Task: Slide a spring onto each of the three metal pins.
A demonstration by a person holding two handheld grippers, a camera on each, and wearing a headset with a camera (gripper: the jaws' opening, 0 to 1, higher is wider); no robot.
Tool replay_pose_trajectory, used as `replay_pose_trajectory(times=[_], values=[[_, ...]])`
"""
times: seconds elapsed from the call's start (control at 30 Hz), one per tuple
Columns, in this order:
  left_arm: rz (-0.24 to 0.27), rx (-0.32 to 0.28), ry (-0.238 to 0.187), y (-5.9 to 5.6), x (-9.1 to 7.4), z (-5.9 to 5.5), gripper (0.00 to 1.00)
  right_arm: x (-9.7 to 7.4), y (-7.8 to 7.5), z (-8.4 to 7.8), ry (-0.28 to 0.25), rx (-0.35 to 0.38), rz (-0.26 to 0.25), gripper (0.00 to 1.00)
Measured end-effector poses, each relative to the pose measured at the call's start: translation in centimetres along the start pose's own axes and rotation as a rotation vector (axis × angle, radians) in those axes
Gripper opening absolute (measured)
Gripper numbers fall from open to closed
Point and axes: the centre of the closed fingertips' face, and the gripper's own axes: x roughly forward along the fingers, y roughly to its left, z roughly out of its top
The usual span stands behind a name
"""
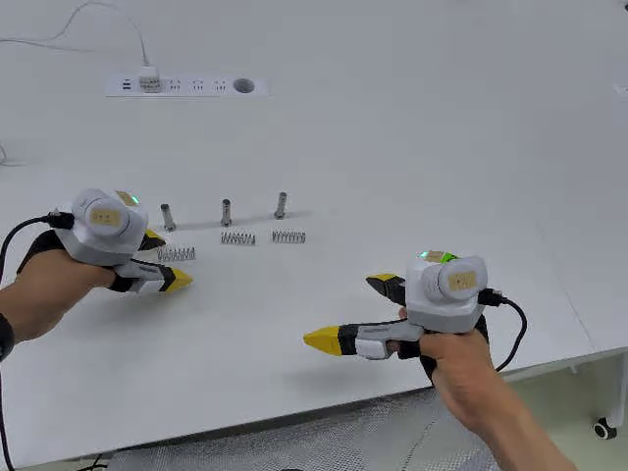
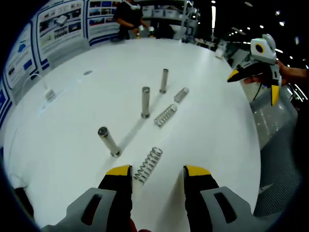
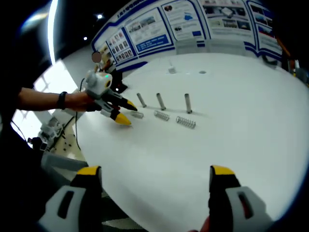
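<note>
The white workbench (image 1: pixel 412 147) gives a broad, bare surface, so the small parts stand out and neither hand has to work around clutter. A white power strip (image 1: pixel 182 86) lies along its far edge with one plug in it, well apart from the work. The left gripper (image 1: pixel 167 258) hovers low at the left of the parts, jaws spread and gripping nothing. In the left gripper view the left spring (image 2: pixel 147 165) lies just beyond and between the two yellow tips, so this looks like a line-up for a pinch on its coils. The right gripper (image 1: pixel 353 310) hangs near the front edge, well apart from the row, jaws also spread wide and empty. It is probably parked there to leave the left side free and to come in once a spring needs steadying. The three metal pins stand upright in a row across the middle of the bench: the left pin (image 1: pixel 167 217), the middle pin (image 1: pixel 226 212) and the right pin (image 1: pixel 281 204), all bare. Standing on end, each offers an open top over which a spring can drop. The springs lie flat on the near side, one near the foot of each pin: the middle spring (image 1: pixel 237 238) and the right spring (image 1: pixel 288 236) complete that row. None is threaded on yet, so the whole task remains to be done.
</note>
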Motion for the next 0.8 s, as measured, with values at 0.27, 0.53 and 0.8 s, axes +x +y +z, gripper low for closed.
replay_pose_trajectory(times=[0.27,0.53,0.8], values=[[0.041,0.03,-0.012,0.4,0.4,-0.6,0.21,0.0,0.2,0.4,-0.004,-0.006,0.003,0.93],[0.091,0.016,0.009,0.1,0.1,-1.3,0.11,0.0,0.6,0.6,-0.007,-0.014,0.009,0.93],[0.081,-0.027,0.001,-2.0,-0.7,-1.9,0.1,-0.1,0.8,0.2,-0.008,-0.022,0.013,0.93]])
